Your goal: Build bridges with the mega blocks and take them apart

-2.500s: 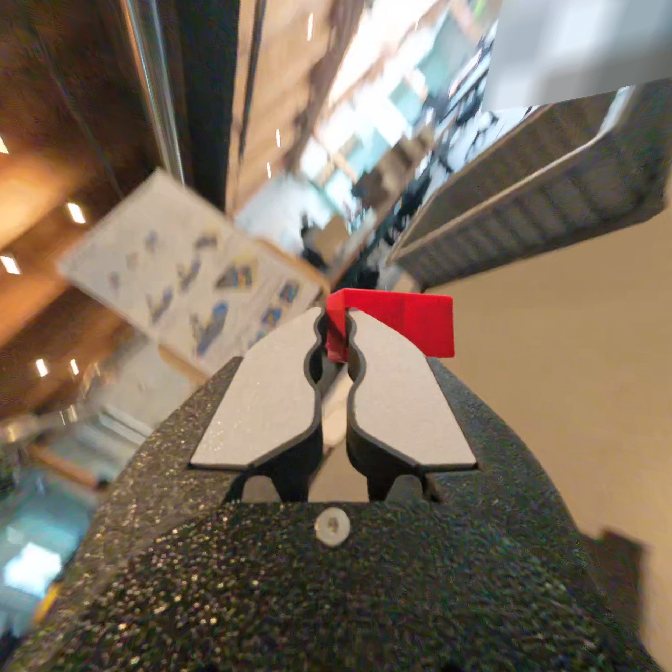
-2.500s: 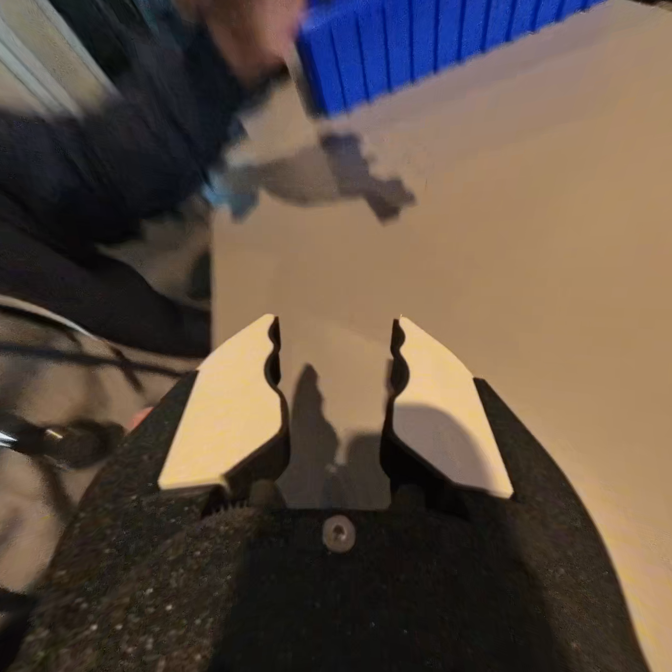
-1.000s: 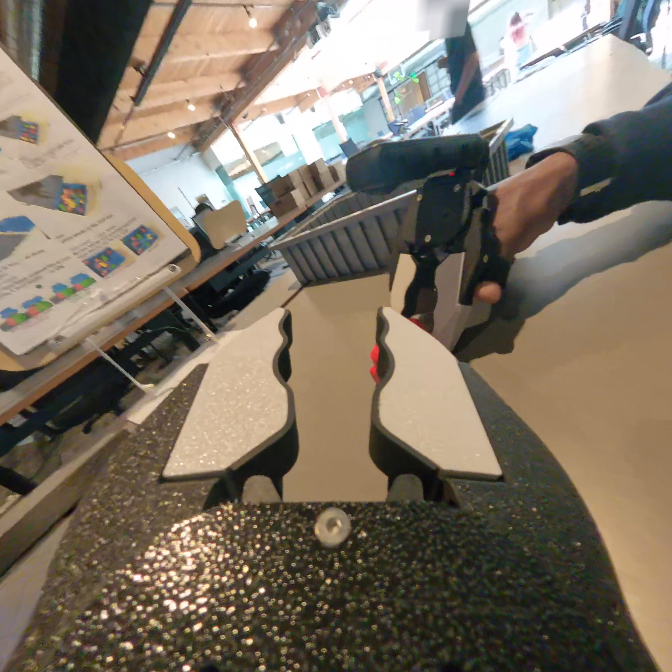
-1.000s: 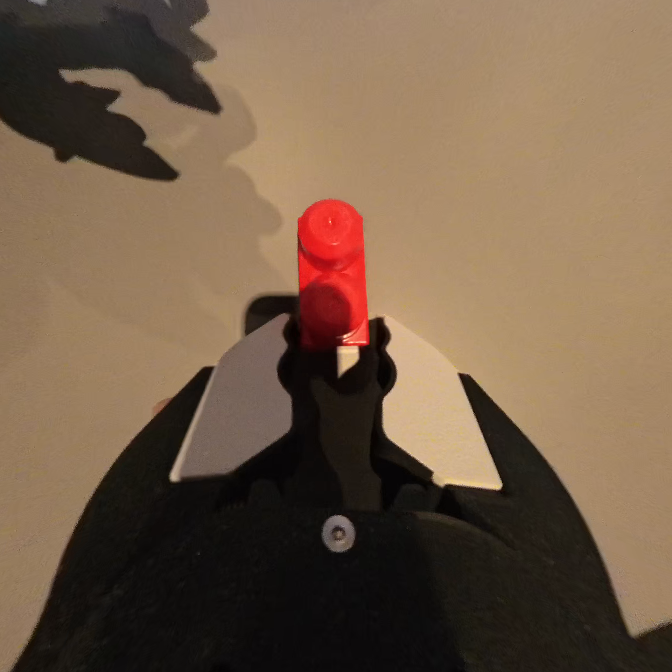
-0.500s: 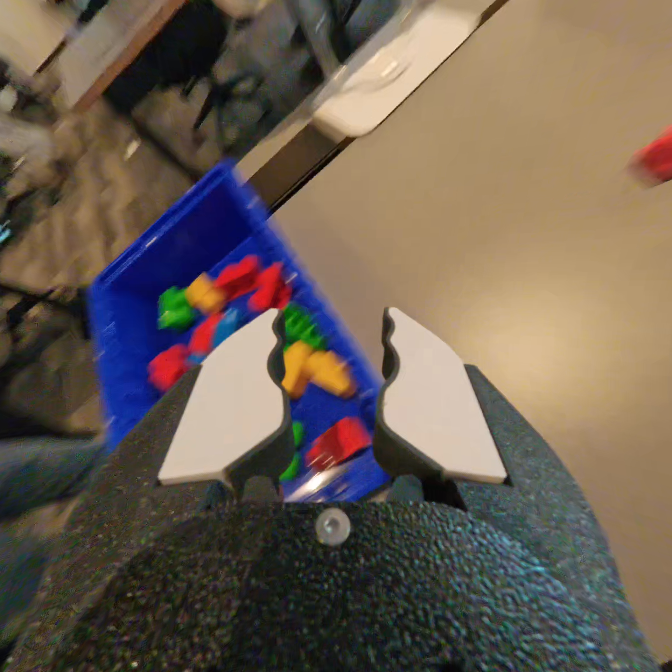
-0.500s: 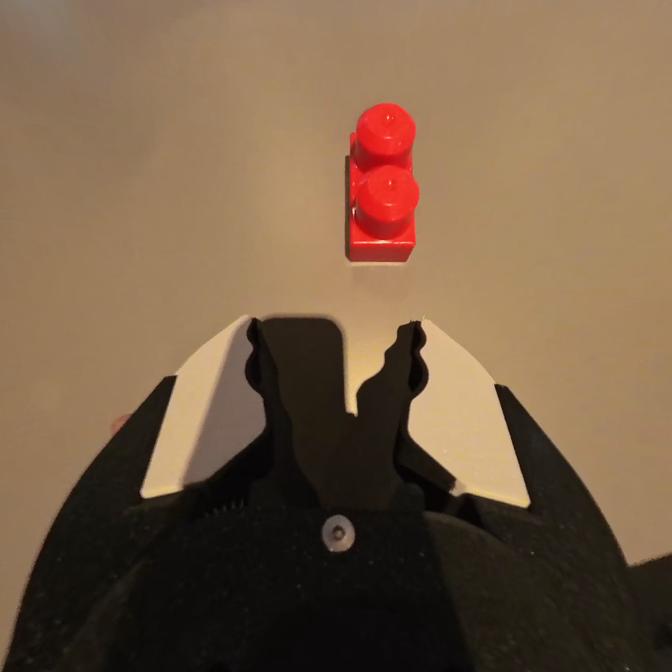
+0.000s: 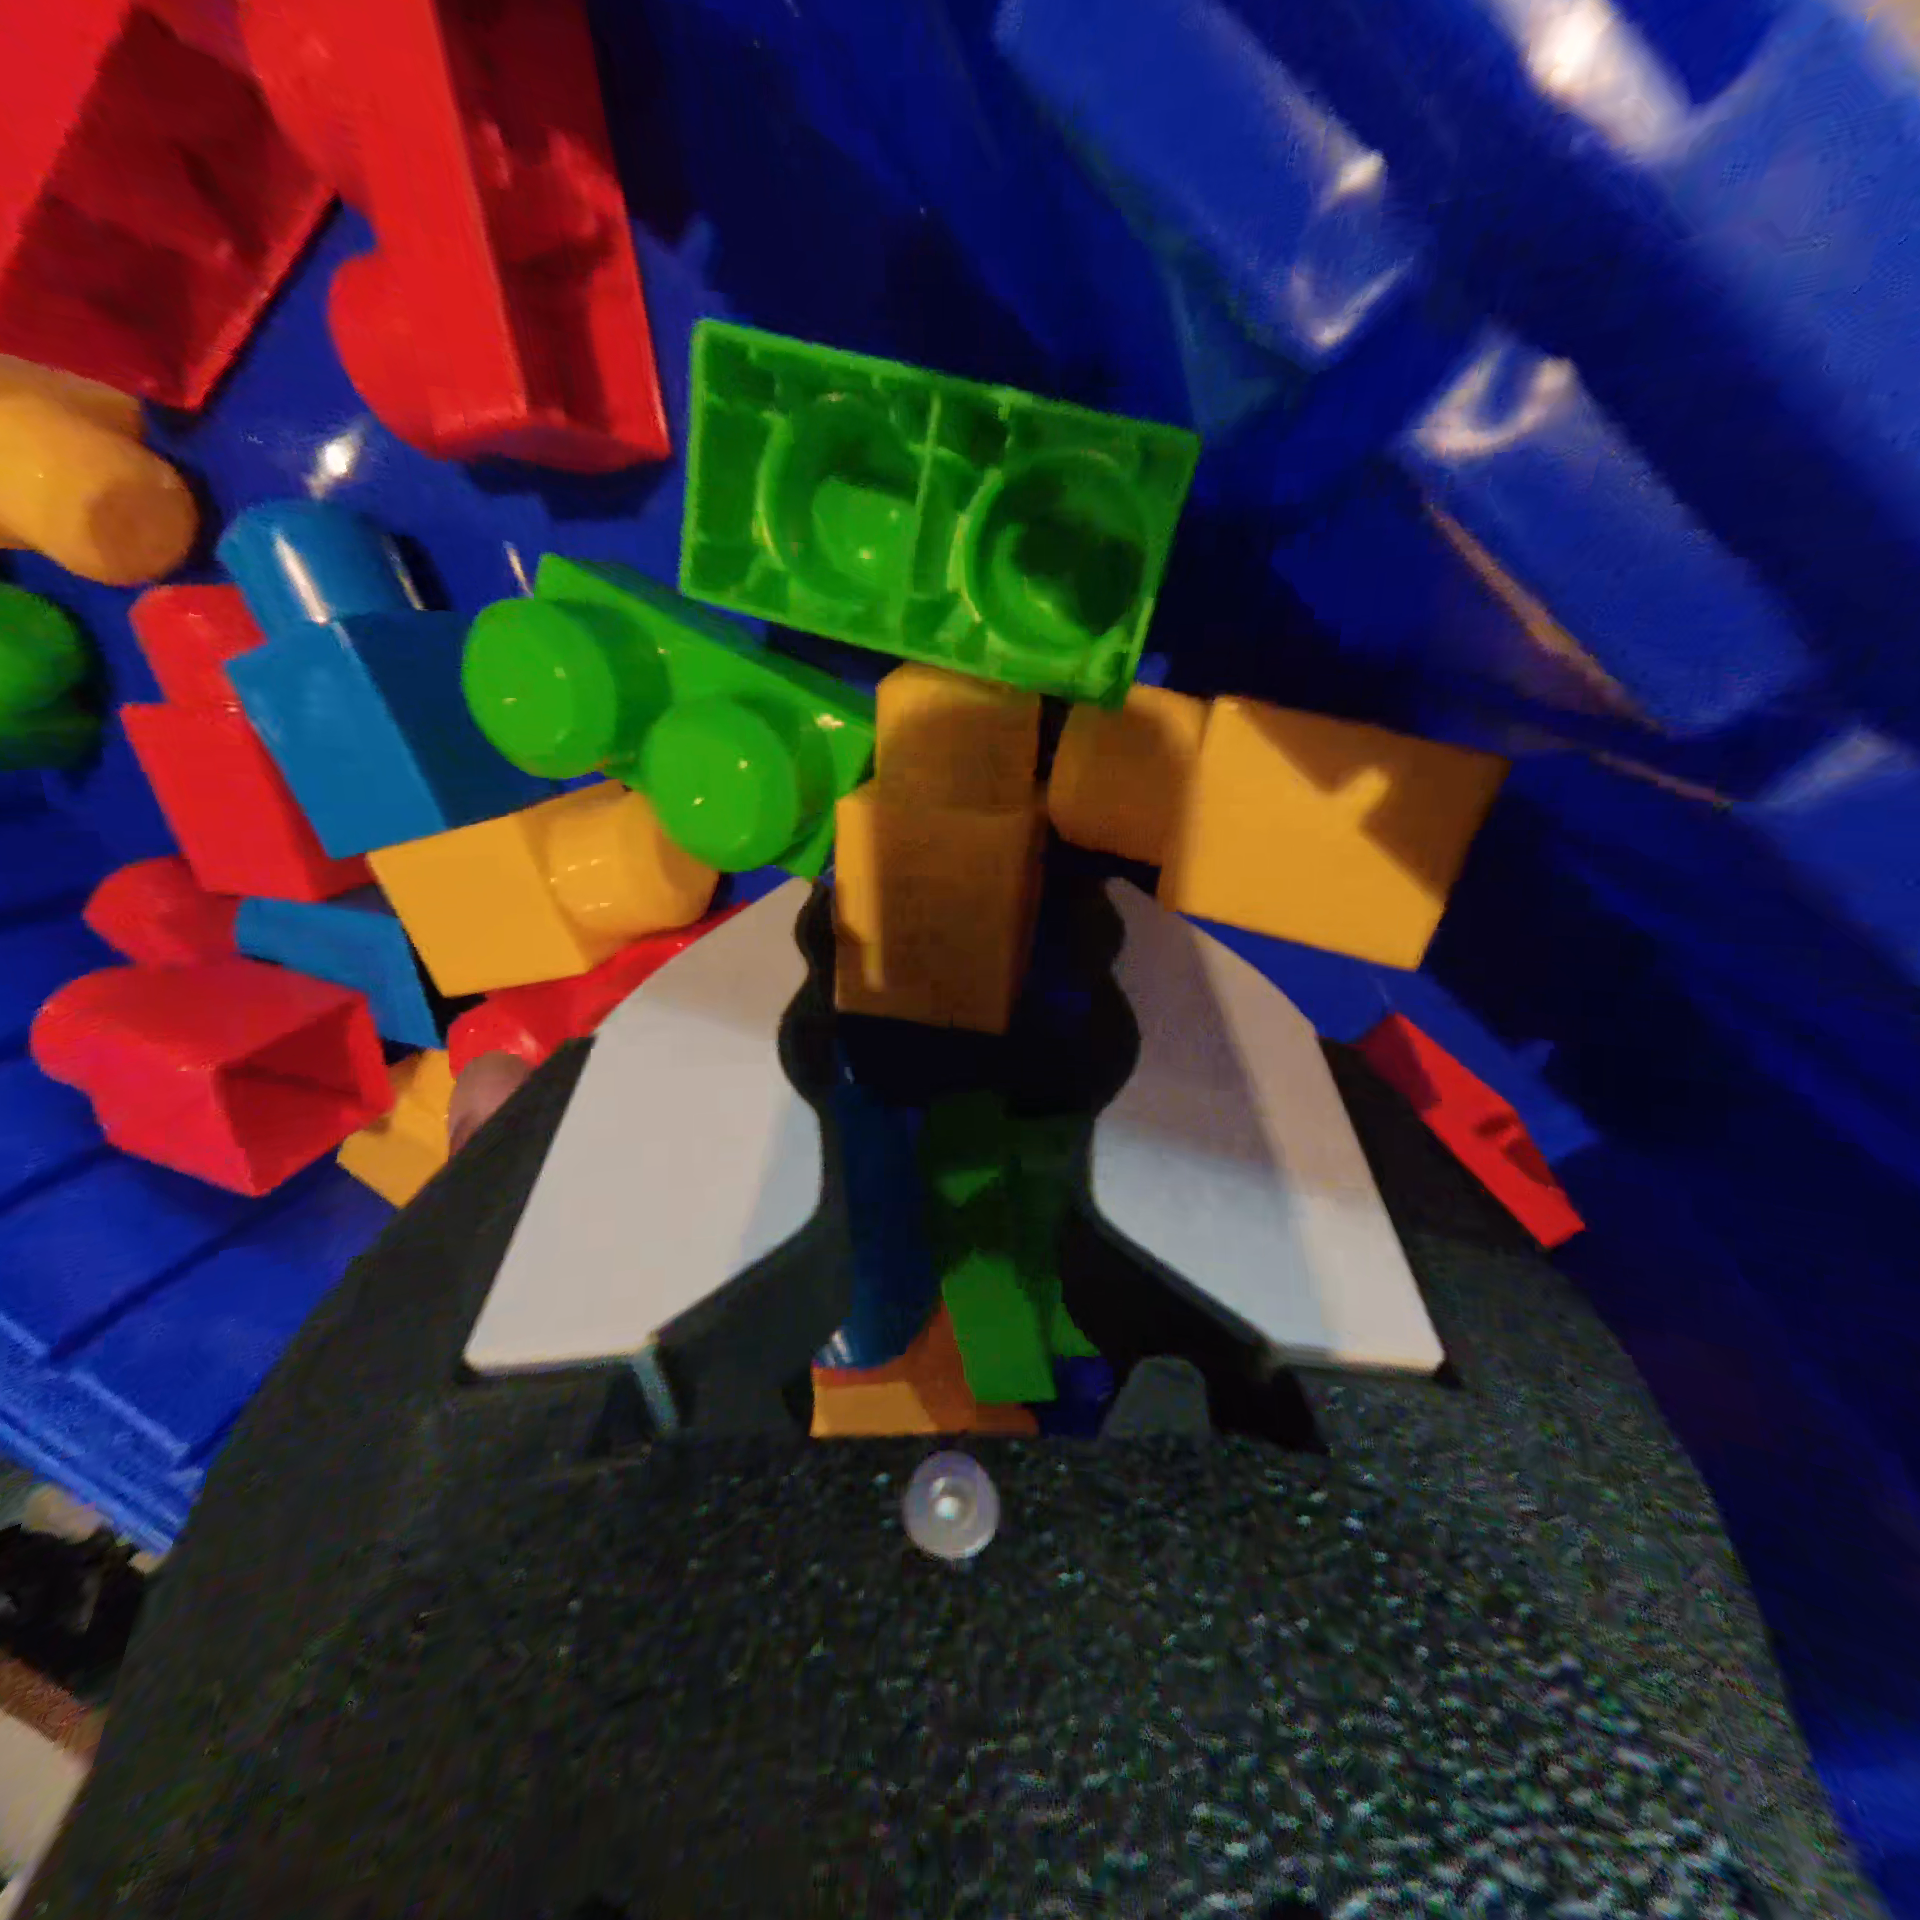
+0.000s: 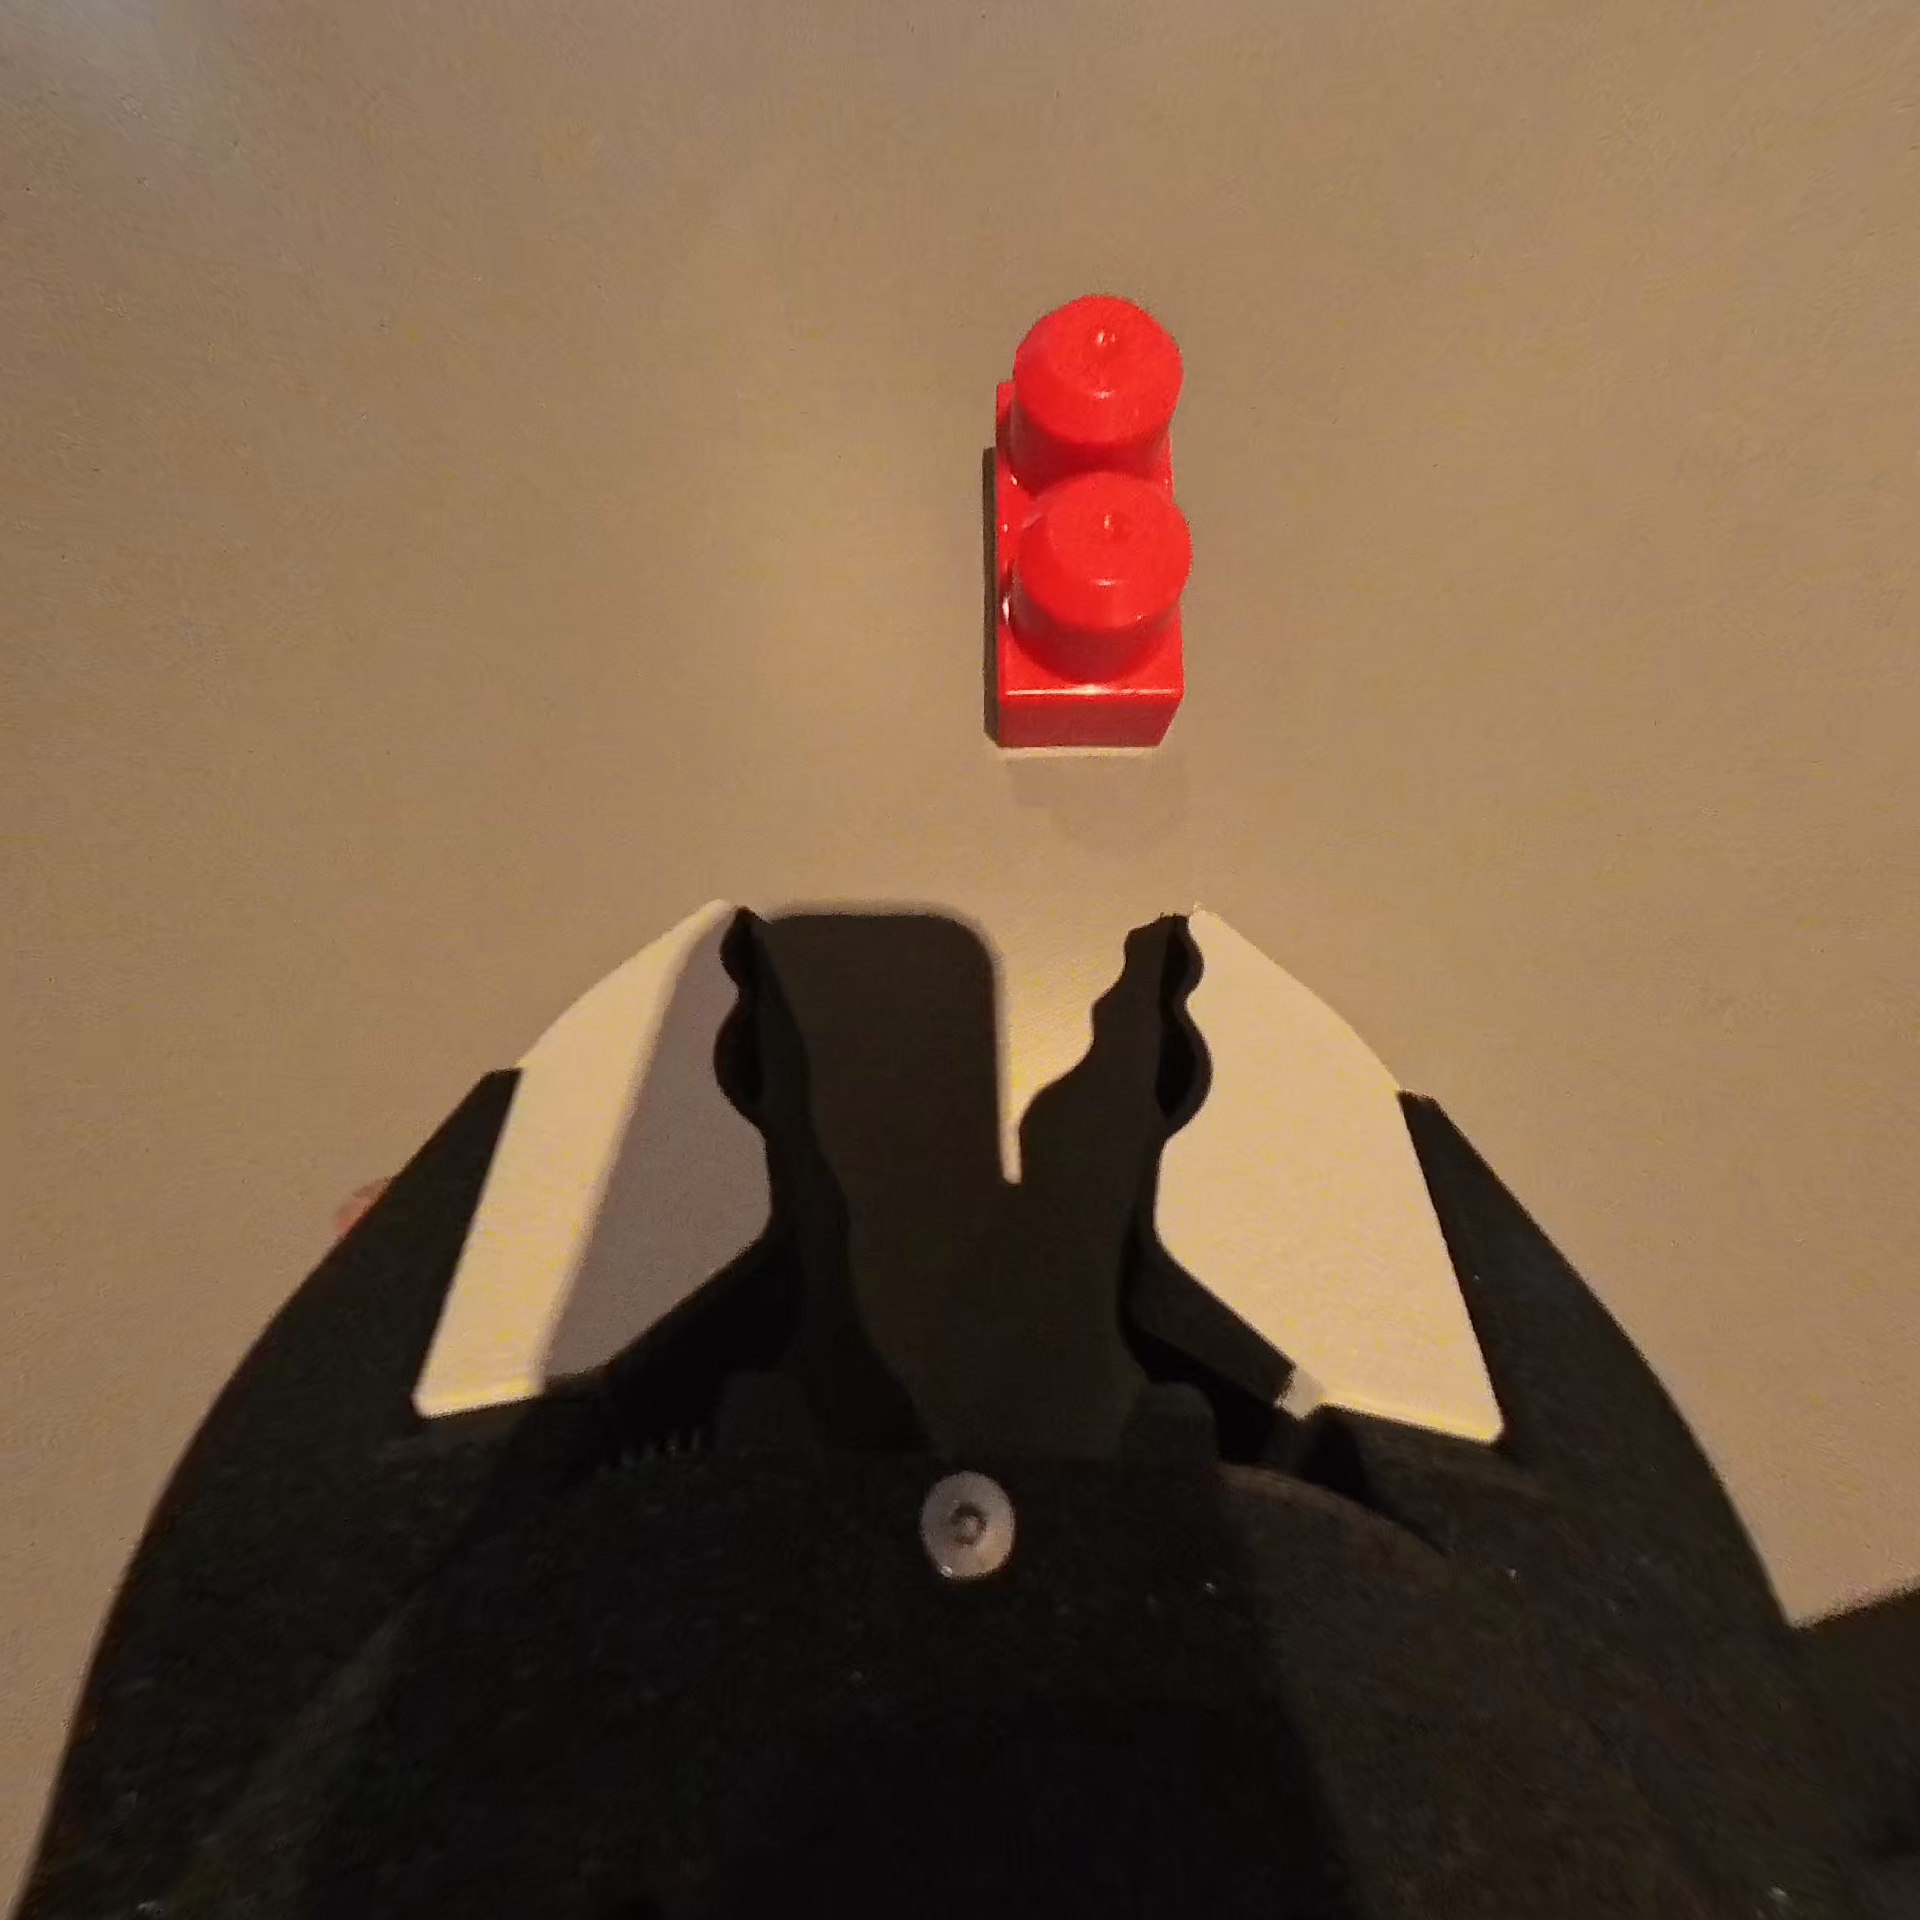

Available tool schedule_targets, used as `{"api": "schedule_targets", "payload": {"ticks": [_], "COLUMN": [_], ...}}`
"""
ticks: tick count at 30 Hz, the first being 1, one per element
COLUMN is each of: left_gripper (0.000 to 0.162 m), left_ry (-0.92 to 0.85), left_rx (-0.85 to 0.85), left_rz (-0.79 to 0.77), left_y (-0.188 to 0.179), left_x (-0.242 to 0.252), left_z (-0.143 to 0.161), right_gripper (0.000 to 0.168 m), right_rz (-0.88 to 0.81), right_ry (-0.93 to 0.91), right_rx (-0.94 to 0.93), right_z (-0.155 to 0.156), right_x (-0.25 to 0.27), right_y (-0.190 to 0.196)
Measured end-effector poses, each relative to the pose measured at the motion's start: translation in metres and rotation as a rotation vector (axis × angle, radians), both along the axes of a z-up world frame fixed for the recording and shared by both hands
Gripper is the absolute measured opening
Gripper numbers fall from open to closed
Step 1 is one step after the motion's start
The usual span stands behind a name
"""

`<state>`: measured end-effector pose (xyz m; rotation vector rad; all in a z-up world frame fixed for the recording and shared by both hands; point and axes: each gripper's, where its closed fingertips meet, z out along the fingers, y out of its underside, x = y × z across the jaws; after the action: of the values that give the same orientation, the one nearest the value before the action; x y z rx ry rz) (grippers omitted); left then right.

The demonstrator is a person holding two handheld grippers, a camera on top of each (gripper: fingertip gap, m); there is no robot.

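Inside the blue bin (image 7: 1558, 436), the left claw (image 7: 961, 914) sits low among loose blocks, its fingers spread moderately and gripping nothing. An orange block (image 7: 935, 883) lies between the fingertips, at the mouth of the gap; contact with either finger cannot be confirmed. Just beyond it rests an upturned green block (image 7: 935, 520), hollow side toward the camera. Red, blue, green and orange blocks crowd the left side, and the ribbed bin wall closes off the right, leaving little lateral room.

Over the beige worktop (image 8: 416, 468), the right claw (image 8: 961, 920) is wide apart and empty. A red two-stud block (image 8: 1086, 561) stands studs-up ahead of the fingertips, slightly right of centre and clear of both fingers. Bare surface surrounds it on all sides.
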<state>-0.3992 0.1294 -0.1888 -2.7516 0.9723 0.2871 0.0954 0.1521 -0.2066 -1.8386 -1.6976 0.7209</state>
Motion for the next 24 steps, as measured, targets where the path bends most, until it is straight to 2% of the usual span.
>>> {"api": "schedule_targets", "payload": {"ticks": [1, 3, 5, 10, 13, 16, 18, 21, 24], "left_gripper": [0.049, 0.041, 0.040, 0.039, 0.038, 0.038, 0.038, 0.038, 0.038], "left_ry": [0.037, 0.083, 0.112, 0.095, 0.106, 0.042, -0.048, -0.316, -0.636], "left_rx": [-0.006, -0.019, -0.033, -0.038, 0.050, 0.227, 0.375, 0.588, 0.675], "left_rz": [0.002, 0.006, 0.011, 0.095, 0.144, 0.157, 0.119, -0.068, -0.247], "left_y": [0.003, 0.006, 0.007, 0.000, -0.004, -0.001, 0.002, 0.002, -0.006], "left_x": [-0.004, -0.006, -0.008, -0.010, -0.014, 0.005, 0.038, 0.134, 0.245], "left_z": [-0.003, -0.006, -0.007, -0.002, 0.018, 0.057, 0.089, 0.133, 0.144], "right_gripper": [0.076, 0.076, 0.076, 0.073, 0.073, 0.073, 0.072, 0.071, 0.068], "right_rz": [0.000, -0.001, 0.003, 0.018, 0.024, 0.021, 0.015, -0.012, -0.038], "right_ry": [0.003, 0.007, 0.007, 0.000, -0.003, 0.010, 0.031, 0.088, 0.205], "right_rx": [-0.008, -0.016, -0.011, 0.020, 0.031, 0.034, 0.037, 0.055, 0.057], "right_z": [0.000, 0.001, 0.001, -0.001, -0.001, 0.001, 0.004, 0.012, 0.029], "right_x": [0.000, 0.000, 0.000, 0.002, 0.003, 0.004, 0.003, 0.000, -0.008], "right_y": [0.000, 0.000, 0.000, -0.004, -0.006, -0.007, -0.005, -0.001, -0.001]}}
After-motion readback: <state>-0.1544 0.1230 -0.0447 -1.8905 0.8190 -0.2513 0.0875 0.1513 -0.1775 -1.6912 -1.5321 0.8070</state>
